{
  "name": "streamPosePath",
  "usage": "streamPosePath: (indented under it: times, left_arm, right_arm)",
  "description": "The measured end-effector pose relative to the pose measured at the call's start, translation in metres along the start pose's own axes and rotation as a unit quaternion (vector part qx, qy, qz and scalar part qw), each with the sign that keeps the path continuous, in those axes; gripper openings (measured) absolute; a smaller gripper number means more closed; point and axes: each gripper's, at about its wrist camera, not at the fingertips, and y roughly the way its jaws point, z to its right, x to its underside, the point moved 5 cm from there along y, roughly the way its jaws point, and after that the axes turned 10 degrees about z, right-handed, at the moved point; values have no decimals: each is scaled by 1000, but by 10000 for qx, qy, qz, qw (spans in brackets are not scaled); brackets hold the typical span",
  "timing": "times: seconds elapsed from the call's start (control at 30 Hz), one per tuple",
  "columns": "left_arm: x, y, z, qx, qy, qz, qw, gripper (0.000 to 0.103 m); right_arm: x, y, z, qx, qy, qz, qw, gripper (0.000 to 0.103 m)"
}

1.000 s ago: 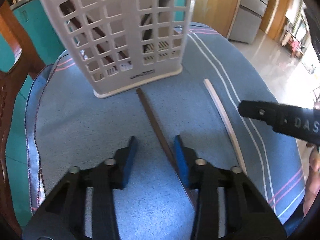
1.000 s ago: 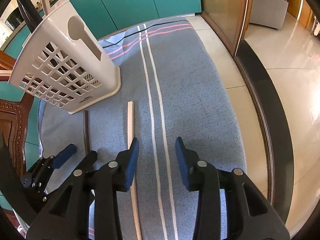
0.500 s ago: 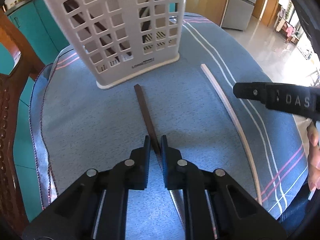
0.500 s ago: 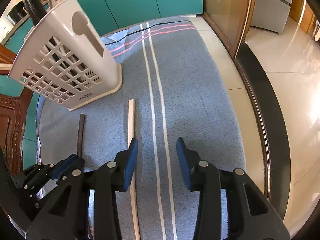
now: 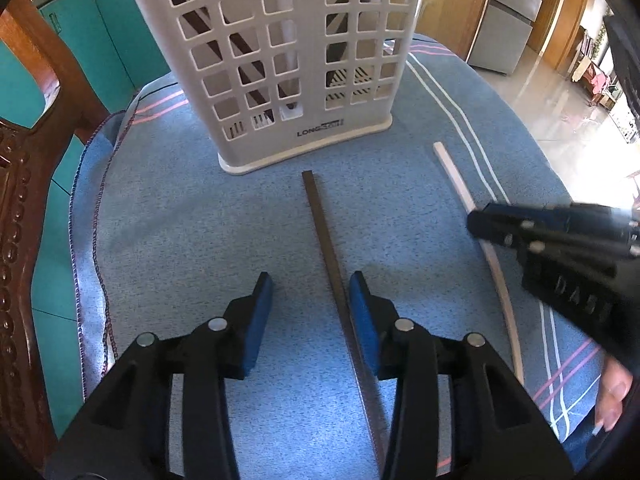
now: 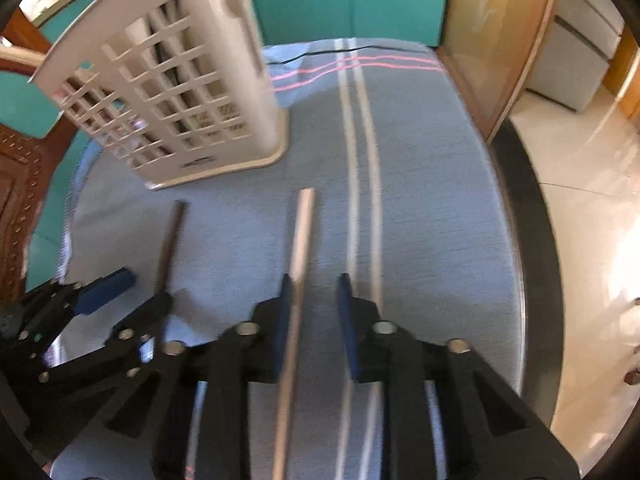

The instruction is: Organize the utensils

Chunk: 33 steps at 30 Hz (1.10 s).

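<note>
A white slotted utensil basket (image 5: 300, 60) (image 6: 180, 120) stands upright at the back of the blue cloth and holds several chopsticks. In front of it a dark chopstick (image 5: 320, 220) (image 6: 170, 240) lies flat. My left gripper (image 5: 311, 292) (image 6: 136, 294) straddles it, jaws opening, the stick close by the right pad and not pinched. A pale chopstick (image 5: 452, 172) (image 6: 302, 220) lies to the right. My right gripper (image 6: 315, 292) (image 5: 480, 224) is over it, jaws closing, the stick against the left pad with a gap to the other.
A blue cloth (image 5: 180, 240) with white and pink stripes covers the table; its right edge drops to a shiny tiled floor (image 6: 580, 200). A carved wooden chair (image 5: 16, 240) stands at the left, teal cabinets behind. A person's fingers (image 5: 612, 396) show at the right.
The left jaws closed around the dark chopstick half a second ago and have now spread again. The right gripper shifted left over the pale chopstick and its jaws narrowed.
</note>
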Motion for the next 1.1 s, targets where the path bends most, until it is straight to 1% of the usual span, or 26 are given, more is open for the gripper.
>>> streamPosePath:
  times: [0.03,0.17,0.2,0.23,0.4,0.47,0.5,0.57,0.63,0.67,0.83,1.0,1.07,1.1]
  left_arm:
    - [-1,1,-1,-5,0,-1,10000,42]
    - [0,0,-7,-24,-9,-3,10000,42]
    - [-1,0,-7,-27,-6,-6,10000,42]
    - [0,0,-7,-24,-4,-10,10000,42]
    - [0,-2,-11,-19,-61,-25,10000,42]
    - [-1,-5,-15,-37,-110,-12,9999,42]
    - [-2,-4,-17,-39,-161,-16,9999,42]
    - [-3,-2,-20,-20,-254,-34,9997,42]
    - [-5,1,-24,-31,-362,-49,9993,43]
    - [-6,3,-27,-49,-420,-60,9991,44]
    - [-13,7,-34,-160,-542,-49,9984,46]
    - [-21,10,-39,-240,-590,-45,9980,48]
    - [-25,11,-43,-304,-570,-31,9979,51]
    - [-26,13,-45,-328,-558,-24,9979,51]
  right_arm:
    - [3,2,-3,-72,-12,-88,9999,14]
    - [4,2,-8,-11,-114,-47,9999,14]
    - [4,2,-8,-31,-103,-52,9999,12]
    - [4,2,-8,-53,-88,-77,9999,8]
    - [8,-7,-11,-409,43,-262,9988,6]
    - [6,-15,-9,-450,119,-186,9987,6]
    - [4,-17,-6,-391,138,-113,9991,6]
    - [1,-18,0,-227,186,-30,9996,10]
    - [1,-15,3,-257,310,-97,9991,22]
    - [1,-15,3,-272,343,-105,9990,23]
    - [3,-19,7,-65,202,38,9998,24]
    - [-6,-5,4,146,-22,134,9998,25]
    - [-8,4,1,150,-51,110,9998,30]
    - [-9,7,1,150,-61,99,9998,31]
